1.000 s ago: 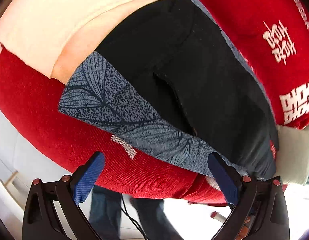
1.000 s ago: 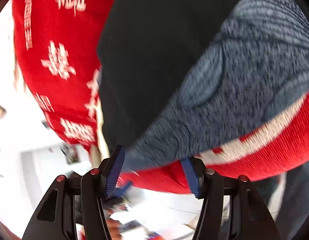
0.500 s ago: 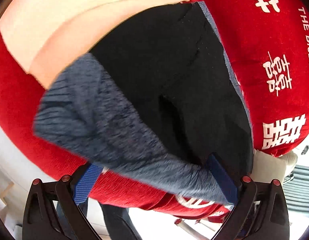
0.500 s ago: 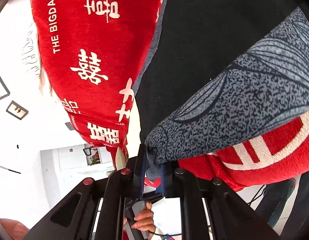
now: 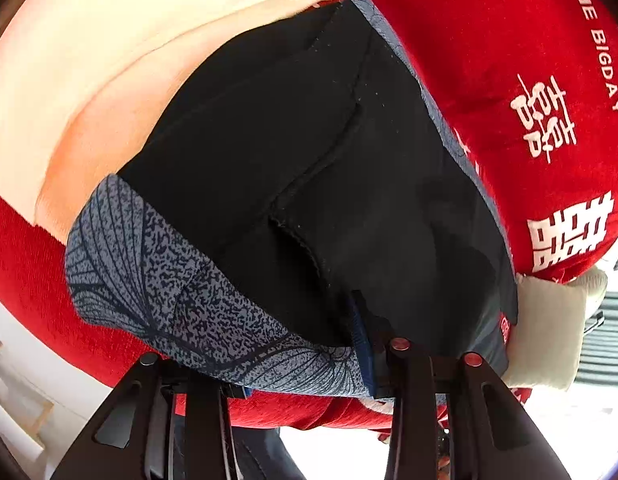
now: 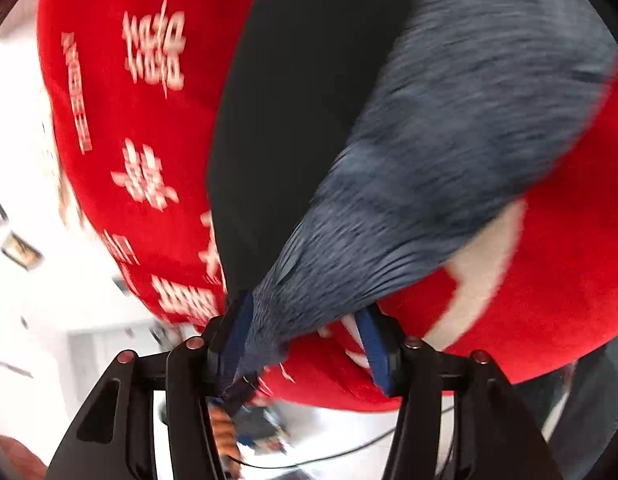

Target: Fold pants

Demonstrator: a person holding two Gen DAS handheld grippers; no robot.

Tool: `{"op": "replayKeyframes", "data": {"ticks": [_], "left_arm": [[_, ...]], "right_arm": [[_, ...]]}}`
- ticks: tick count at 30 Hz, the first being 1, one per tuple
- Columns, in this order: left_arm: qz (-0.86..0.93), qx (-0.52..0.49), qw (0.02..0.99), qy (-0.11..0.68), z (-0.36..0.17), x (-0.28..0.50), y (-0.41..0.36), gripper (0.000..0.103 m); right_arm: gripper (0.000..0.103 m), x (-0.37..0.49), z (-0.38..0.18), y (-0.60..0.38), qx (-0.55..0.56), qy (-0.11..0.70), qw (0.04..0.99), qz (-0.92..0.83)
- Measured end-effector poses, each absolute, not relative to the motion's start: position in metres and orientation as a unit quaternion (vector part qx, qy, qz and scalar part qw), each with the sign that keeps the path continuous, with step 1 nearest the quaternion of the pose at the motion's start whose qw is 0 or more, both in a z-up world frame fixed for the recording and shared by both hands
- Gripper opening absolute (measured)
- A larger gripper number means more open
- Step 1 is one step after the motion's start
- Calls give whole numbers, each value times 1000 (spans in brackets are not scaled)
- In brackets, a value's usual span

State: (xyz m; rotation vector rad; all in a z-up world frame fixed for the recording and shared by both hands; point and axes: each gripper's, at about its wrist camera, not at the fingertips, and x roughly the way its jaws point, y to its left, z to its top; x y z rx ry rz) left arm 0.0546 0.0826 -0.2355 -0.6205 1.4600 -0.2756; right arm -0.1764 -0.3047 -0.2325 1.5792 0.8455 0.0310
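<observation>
the left claw points steeply downward, its jaws closing with the hem of the pants between them; one blue pad shows at the cloth's edge, the other is hidden under it. the right claw points gently downward, blurred, its jaws opening; the cloth's corner lies against the left pad, clear of the right one.

A surface is covered by a red blanket printed with white characters. The pants and a cream cloth are laid directly on it.
</observation>
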Motion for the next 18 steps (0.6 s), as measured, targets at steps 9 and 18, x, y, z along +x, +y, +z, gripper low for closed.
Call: {"op": "replayKeyframes", "data": {"ticks": [9,18], "left_arm": [[-142,-249,707,646,-212,59,77,36],[-159,-249,741,603,-141,105,57,36]], "right_arm": [[5,-173,-201,-319,692,373,617,-32],[5,-82,-106,-348,562,453,692,31]]}}
